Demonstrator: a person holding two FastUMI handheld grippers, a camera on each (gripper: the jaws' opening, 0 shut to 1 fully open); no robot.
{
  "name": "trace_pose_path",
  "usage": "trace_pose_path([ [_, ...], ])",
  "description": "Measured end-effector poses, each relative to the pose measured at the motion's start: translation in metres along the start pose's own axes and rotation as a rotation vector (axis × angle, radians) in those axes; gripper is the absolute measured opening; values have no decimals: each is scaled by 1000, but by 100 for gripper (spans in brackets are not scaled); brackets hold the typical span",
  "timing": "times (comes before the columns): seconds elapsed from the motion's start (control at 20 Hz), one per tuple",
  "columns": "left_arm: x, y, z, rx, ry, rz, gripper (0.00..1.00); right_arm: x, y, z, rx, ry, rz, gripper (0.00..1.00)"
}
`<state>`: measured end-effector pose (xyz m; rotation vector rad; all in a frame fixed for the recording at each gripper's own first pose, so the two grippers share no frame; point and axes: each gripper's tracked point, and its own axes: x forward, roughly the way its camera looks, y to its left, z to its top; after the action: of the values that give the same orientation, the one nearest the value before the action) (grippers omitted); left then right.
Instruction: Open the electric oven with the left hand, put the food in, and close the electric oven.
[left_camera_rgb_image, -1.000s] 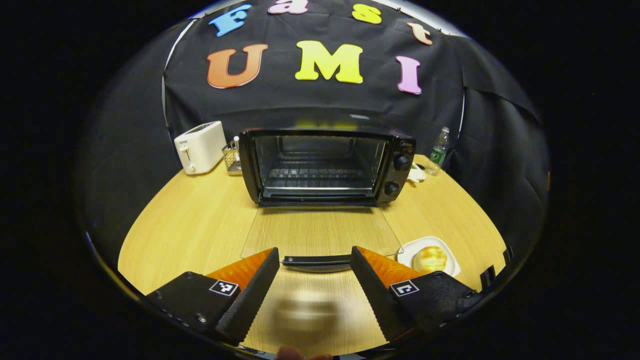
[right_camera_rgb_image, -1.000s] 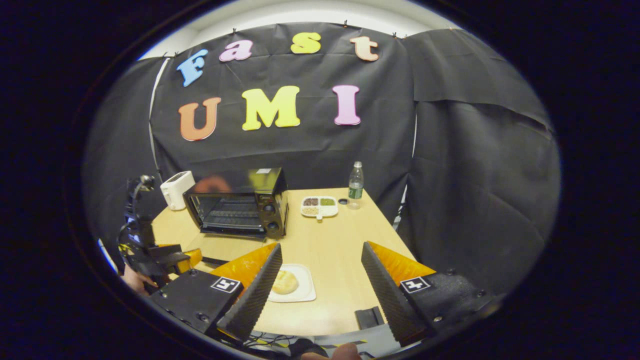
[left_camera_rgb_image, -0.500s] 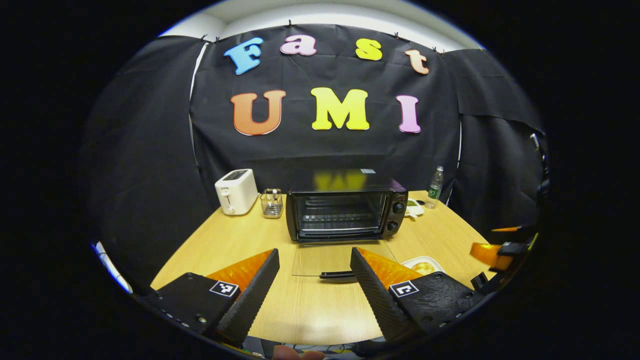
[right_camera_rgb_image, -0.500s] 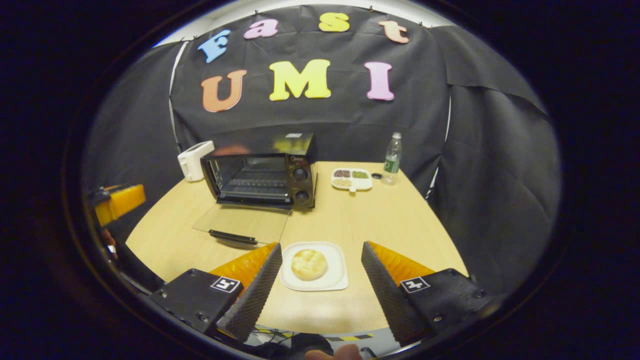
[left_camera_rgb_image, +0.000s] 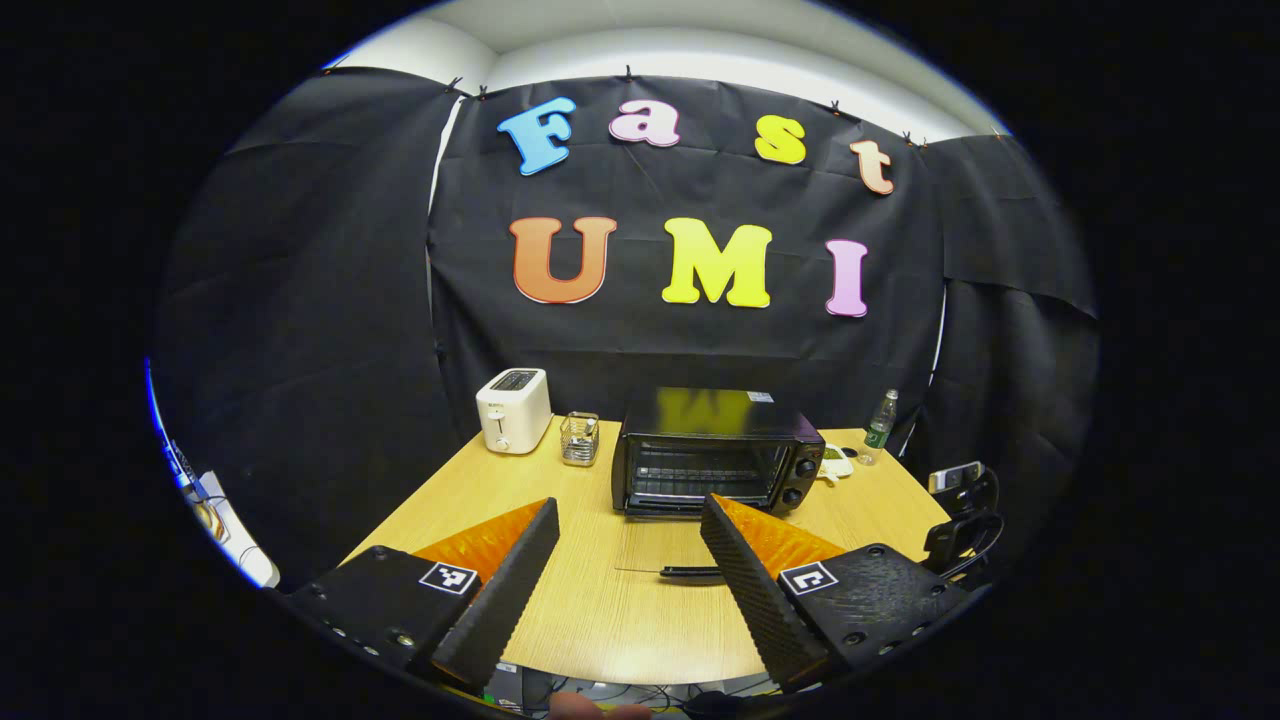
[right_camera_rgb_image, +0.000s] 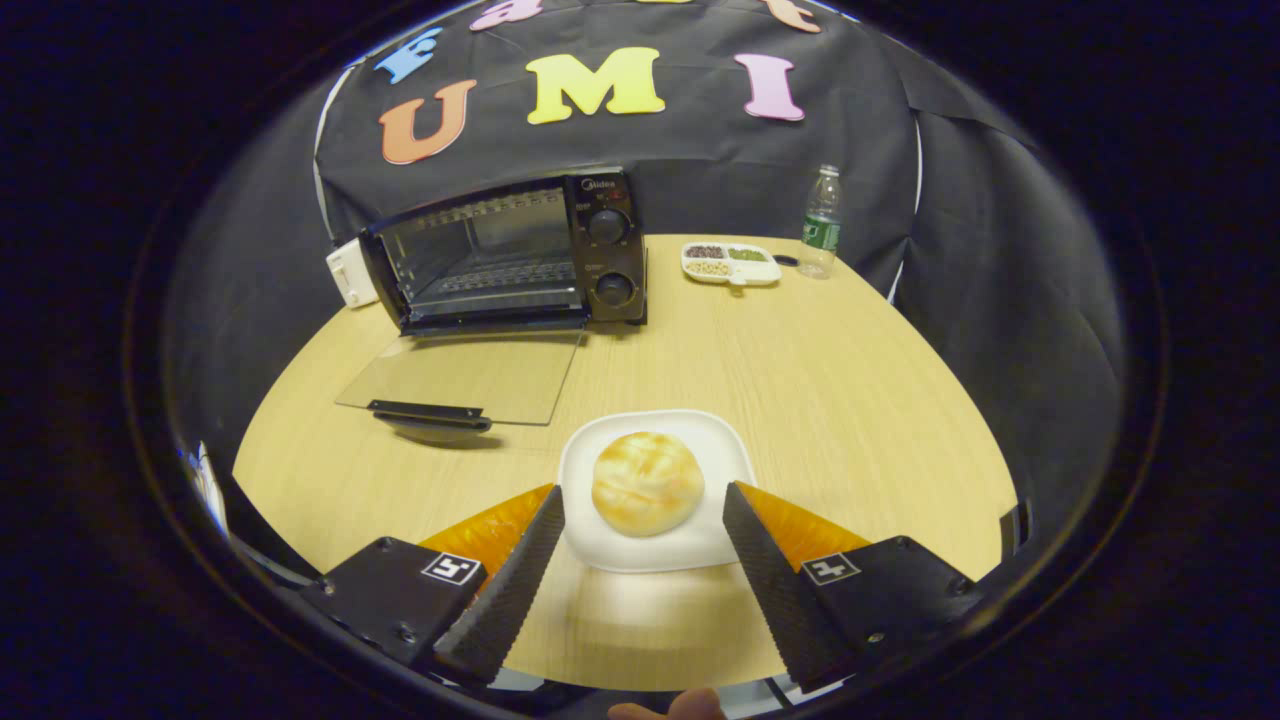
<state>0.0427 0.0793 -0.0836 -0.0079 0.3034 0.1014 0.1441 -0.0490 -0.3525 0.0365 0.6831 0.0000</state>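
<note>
Wooden counter (right_camera_rgb_image: 820, 400) carries everything. Oven (right_camera_rgb_image: 510, 250) stands toward its far edge, its glass door (right_camera_rgb_image: 465, 375) already folded down flat, so step 1 looks done. Plate (right_camera_rgb_image: 730, 450) sits by the near edge with the bun (right_camera_rgb_image: 647, 482) on it, untouched. Right gripper (right_camera_rgb_image: 645, 555) hangs spread wide around the plate, holding nothing. Left gripper (left_camera_rgb_image: 630, 570) is also wide, empty, well back from the door. Loading and closing remain.

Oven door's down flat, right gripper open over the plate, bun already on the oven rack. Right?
Not the bun: the right gripper view shows it on the white plate, between the open right gripper fingers. The oven rack is bare. The door is down flat.
</note>
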Motion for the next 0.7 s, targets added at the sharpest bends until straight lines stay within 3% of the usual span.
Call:
trace_pose_path([
  [0.45,-3,-1,-5,-29,43,12,94,47,-3,-22,-33,65,-41,100],
  [0.7,4,-5,-4,-51,50,-3,94,46,-1,-22,-13,95,-48,84],
])
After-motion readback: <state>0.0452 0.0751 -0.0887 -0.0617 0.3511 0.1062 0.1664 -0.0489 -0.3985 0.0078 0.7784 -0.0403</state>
